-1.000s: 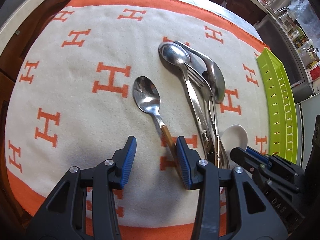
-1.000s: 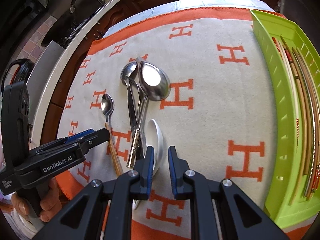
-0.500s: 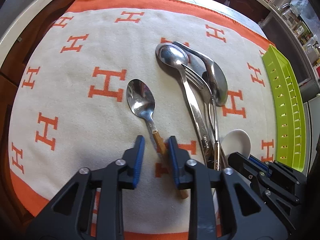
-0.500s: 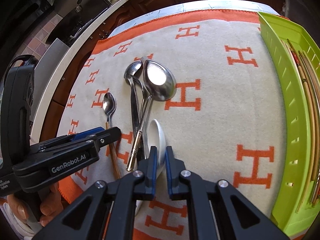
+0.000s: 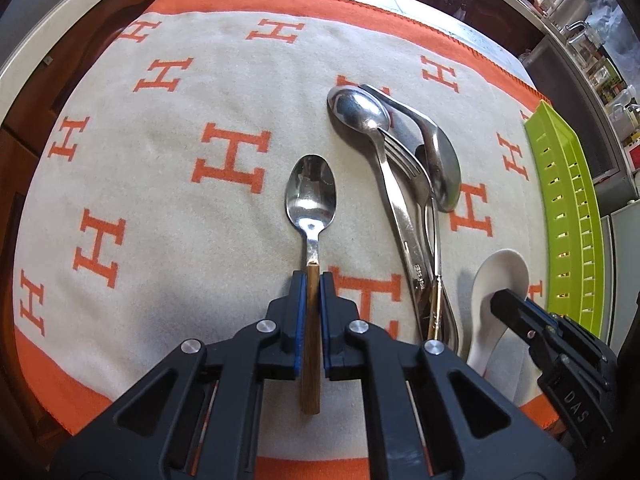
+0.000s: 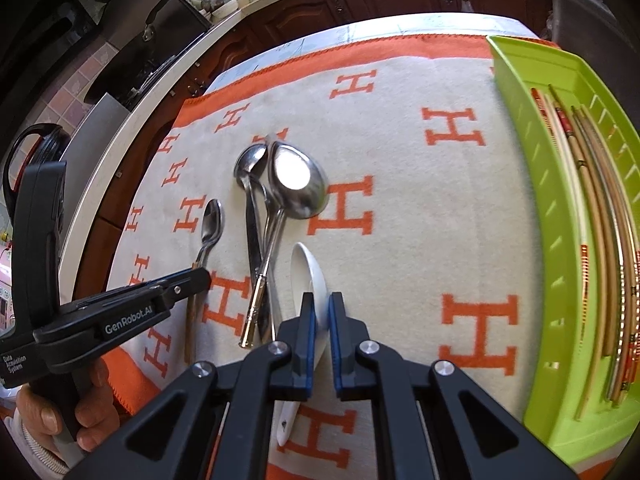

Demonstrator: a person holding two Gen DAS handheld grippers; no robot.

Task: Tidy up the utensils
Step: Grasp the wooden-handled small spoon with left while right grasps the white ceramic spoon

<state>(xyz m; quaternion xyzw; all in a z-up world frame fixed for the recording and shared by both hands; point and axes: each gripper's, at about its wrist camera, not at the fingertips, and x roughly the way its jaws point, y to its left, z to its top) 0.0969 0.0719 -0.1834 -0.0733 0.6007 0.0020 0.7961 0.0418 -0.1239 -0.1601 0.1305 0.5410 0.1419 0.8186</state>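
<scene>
Two grips going at once here. Your left gripper (image 5: 313, 280) has its jaws clamped on the wooden handle of the small spoon (image 5: 311, 200), which lies flat on the orange-and-cream blanket (image 5: 180, 208). Your right gripper (image 6: 322, 304) has its jaws pinched shut on the white ceramic spoon (image 6: 308, 268). The pile of metal spoons and a fork (image 5: 404, 168) sits between the two. The green tray (image 6: 532, 184) off to the right has chopsticks (image 6: 592, 240) in it.
</scene>
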